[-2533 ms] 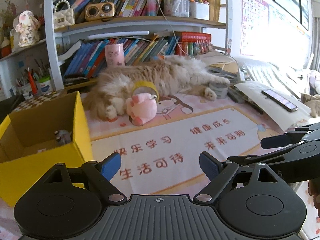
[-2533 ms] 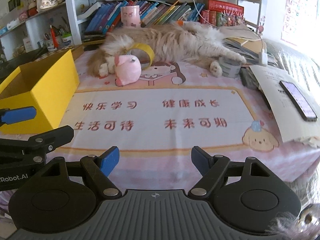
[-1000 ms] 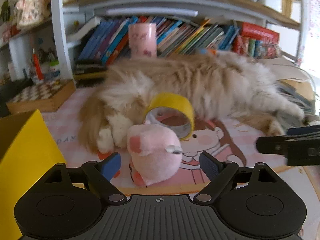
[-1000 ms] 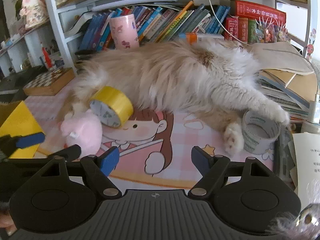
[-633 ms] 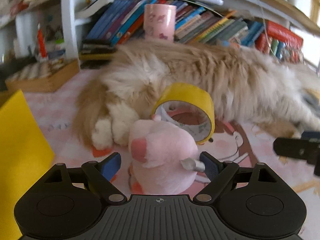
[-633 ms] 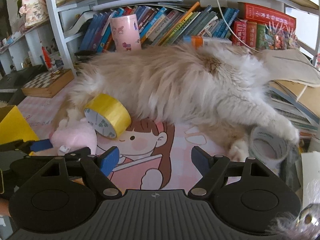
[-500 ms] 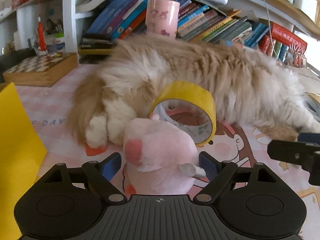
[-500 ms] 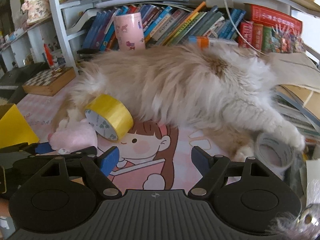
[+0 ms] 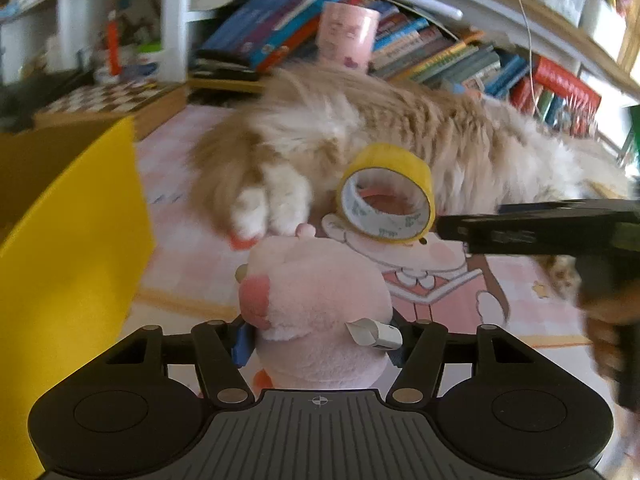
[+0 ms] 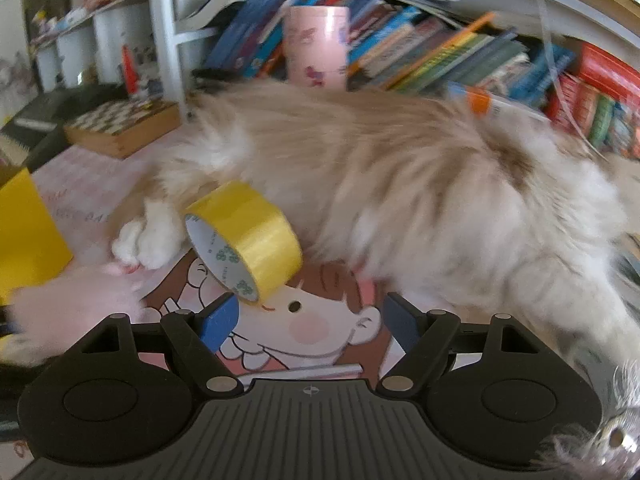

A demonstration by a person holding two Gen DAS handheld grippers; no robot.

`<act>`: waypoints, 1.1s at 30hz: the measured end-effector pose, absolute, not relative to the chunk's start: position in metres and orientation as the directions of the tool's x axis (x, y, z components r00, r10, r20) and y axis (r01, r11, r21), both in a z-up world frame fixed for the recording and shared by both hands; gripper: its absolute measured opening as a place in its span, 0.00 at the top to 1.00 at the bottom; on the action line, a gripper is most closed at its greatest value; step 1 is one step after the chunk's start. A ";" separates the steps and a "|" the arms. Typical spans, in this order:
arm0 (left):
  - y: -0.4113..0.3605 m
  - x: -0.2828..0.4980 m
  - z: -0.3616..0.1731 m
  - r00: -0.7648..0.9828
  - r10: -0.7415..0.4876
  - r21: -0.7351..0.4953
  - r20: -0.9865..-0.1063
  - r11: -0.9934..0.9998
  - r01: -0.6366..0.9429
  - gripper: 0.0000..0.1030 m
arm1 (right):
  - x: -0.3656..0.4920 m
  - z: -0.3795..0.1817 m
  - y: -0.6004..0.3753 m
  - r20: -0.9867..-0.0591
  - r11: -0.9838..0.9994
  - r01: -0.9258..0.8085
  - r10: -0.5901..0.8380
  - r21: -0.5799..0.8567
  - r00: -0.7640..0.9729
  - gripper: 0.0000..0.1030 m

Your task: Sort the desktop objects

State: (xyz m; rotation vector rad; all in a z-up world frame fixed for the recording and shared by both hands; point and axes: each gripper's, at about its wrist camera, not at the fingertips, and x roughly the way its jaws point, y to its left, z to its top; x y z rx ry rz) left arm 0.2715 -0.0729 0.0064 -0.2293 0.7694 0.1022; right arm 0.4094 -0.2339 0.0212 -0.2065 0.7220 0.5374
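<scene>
Nearest the left wrist camera, the left gripper has its fingers pressed into the sides of a pink plush toy, pinching it; a white tag sticks out of the plush on the right. In the right wrist view the right gripper has its fingers spread, holding nothing, its left blue pad just beside the lower edge of a yellow tape roll that stands on edge, tilted, on the pink cartoon mat. To the left stands a yellow box, open-topped — probably where the sorted things go. Just beyond the roll lies a fluffy cat, front paws touching or nearly touching the tape, with a pink cup and rows of books on the shelf behind.

Risks, as I judge them: the soft plush could squeeze out of the pinch on the way to the box, and the right fingers closing on the roll could nudge it rolling — or catch fur or a paw, startling the cat.
</scene>
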 end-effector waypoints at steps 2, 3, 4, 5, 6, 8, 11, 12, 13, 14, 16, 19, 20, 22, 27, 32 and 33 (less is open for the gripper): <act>-0.071 0.252 0.013 0.715 0.003 -0.182 -0.700 0.966 -0.183 0.41 | 0.414 0.017 -0.226 -0.675 0.824 -0.566 0.409 -0.015 0.613 0.25; -0.071 0.244 0.015 0.711 0.000 -0.183 -0.703 0.966 -0.181 0.41 | 0.416 0.015 -0.221 -0.674 0.809 -0.587 0.419 -0.027 0.608 0.25; -0.071 0.237 0.018 0.706 -0.003 -0.181 -0.708 0.967 -0.178 0.41 | 0.418 0.013 -0.218 -0.674 0.795 -0.605 0.427 -0.037 0.603 0.25; -0.072 0.228 0.020 0.701 -0.001 -0.175 -0.714 0.969 -0.176 0.41 | 0.420 0.011 -0.215 -0.674 0.782 -0.621 0.434 -0.048 0.598 0.25; -0.073 0.221 0.022 0.697 0.001 -0.169 -0.717 0.970 -0.175 0.41 | 0.423 0.009 -0.211 -0.674 0.768 -0.637 0.440 -0.059 0.593 0.25; -0.074 0.209 0.026 0.691 0.002 -0.170 -0.723 0.969 -0.181 0.41 | 0.430 0.006 -0.206 -0.676 0.744 -0.664 0.454 -0.071 0.581 0.25; -0.074 0.196 0.030 0.686 -0.005 -0.199 -0.727 0.958 -0.204 0.41 | 0.441 0.004 -0.198 -0.676 0.703 -0.706 0.480 -0.084 0.559 0.23; -0.074 0.193 0.032 0.688 -0.003 -0.197 -0.726 0.959 -0.204 0.41 | 0.444 0.003 -0.196 -0.676 0.687 -0.722 0.492 -0.087 0.549 0.22; -0.076 0.191 0.034 0.691 0.005 -0.185 -0.723 0.962 -0.200 0.41 | 0.447 0.003 -0.194 -0.676 0.670 -0.737 0.502 -0.090 0.539 0.22; -0.077 0.190 0.036 0.695 0.015 -0.168 -0.719 0.966 -0.194 0.41 | 0.450 0.003 -0.193 -0.677 0.651 -0.753 0.514 -0.091 0.527 0.22; -0.077 0.189 0.040 0.702 0.018 -0.159 -0.712 0.969 -0.187 0.41 | 0.456 0.001 -0.190 -0.686 0.619 -0.781 0.531 -0.088 0.498 0.21; -0.075 0.187 0.046 0.712 0.015 -0.172 -0.702 0.967 -0.189 0.41 | 0.463 -0.003 -0.186 -0.706 0.579 -0.811 0.539 -0.086 0.459 0.21; -0.076 0.186 0.047 0.716 0.015 -0.173 -0.698 0.967 -0.189 0.41 | 0.465 -0.005 -0.186 -0.712 0.570 -0.817 0.539 -0.086 0.450 0.21; -0.077 0.185 0.050 0.721 0.014 -0.177 -0.693 0.966 -0.189 0.41 | 0.469 -0.009 -0.186 -0.725 0.556 -0.827 0.539 -0.077 0.430 0.21; -0.078 0.181 0.052 0.720 0.003 -0.183 -0.694 0.966 -0.181 0.41 | 0.470 -0.011 -0.189 -0.738 0.516 -0.856 0.571 -0.017 0.359 0.25; -0.077 0.182 0.055 0.726 -0.007 -0.183 -0.688 0.969 -0.164 0.41 | 0.454 -0.007 -0.190 -0.739 0.497 -0.867 0.578 -0.019 0.347 0.48; -0.078 0.182 0.055 0.730 -0.008 -0.182 -0.684 0.970 -0.160 0.41 | 0.450 -0.006 -0.190 -0.739 0.502 -0.864 0.571 -0.030 0.358 0.59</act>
